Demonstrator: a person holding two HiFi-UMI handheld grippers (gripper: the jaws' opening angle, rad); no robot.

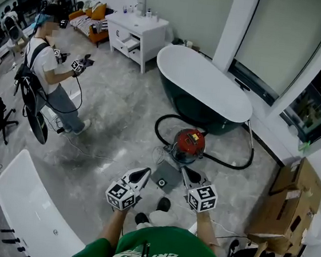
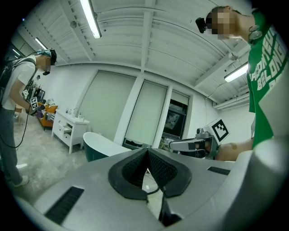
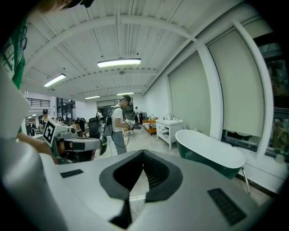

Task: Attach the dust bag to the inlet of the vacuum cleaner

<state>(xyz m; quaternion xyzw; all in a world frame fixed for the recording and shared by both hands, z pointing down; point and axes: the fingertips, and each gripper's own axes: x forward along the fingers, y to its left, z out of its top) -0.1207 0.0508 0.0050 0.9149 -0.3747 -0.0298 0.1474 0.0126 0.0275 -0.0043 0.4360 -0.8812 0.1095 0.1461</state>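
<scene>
While both grippers pointed out over the grey floor, the head view showed the left gripper and the right gripper side by side. The flat grey dust bag lay on the floor, between the two grippers in the picture, and neither gripper touched it (as far as this view showed). The red vacuum cleaner stood just beyond the bag. Its black hose looped toward a white bathtub.

Left gripper view: the jaws were pressed together at the tips, with nothing between them. The right gripper appeared at the right edge, and a second person stood at the far left.

Right gripper view: the jaws were likewise pressed together and empty. The bathtub lay ahead to the right, with a white cabinet beyond it.
</scene>
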